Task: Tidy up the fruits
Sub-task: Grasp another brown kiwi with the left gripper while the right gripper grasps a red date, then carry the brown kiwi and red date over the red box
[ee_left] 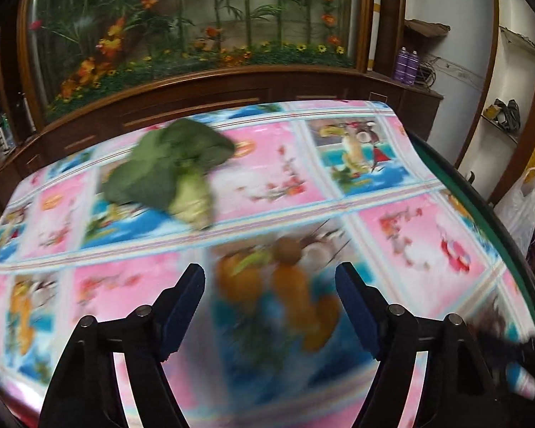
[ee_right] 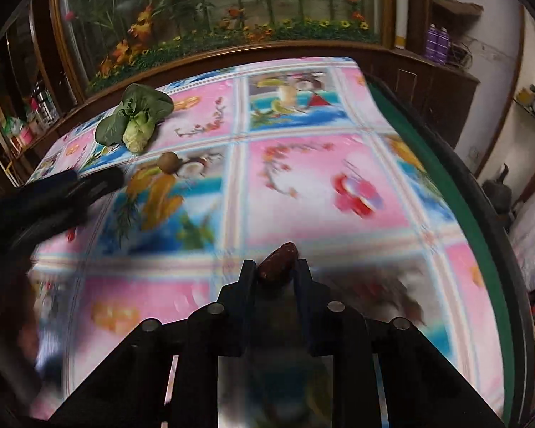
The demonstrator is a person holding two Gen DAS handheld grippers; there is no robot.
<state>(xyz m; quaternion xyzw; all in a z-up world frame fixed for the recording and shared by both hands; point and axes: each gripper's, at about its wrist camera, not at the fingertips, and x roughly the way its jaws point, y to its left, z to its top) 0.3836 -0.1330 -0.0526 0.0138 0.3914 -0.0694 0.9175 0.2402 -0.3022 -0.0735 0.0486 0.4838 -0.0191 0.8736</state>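
- Fruits: one dark red date [ee_right: 277, 262], pinched between the pads of the right gripper [ee_right: 276, 271] at 6 o'clock in its own view.
- One brown kiwi [ee_left: 288, 248] lies on the bench [ee_left: 410, 256] at 12 o'clock from the left gripper [ee_left: 270, 281], whose jaws stand wide with nothing between them.
- One leafy green [ee_left: 167, 167] lies at 11 o'clock, apart from the kiwi.
- Two purple cans [ee_left: 406, 66] stand at 2 o'clock behind the bench.
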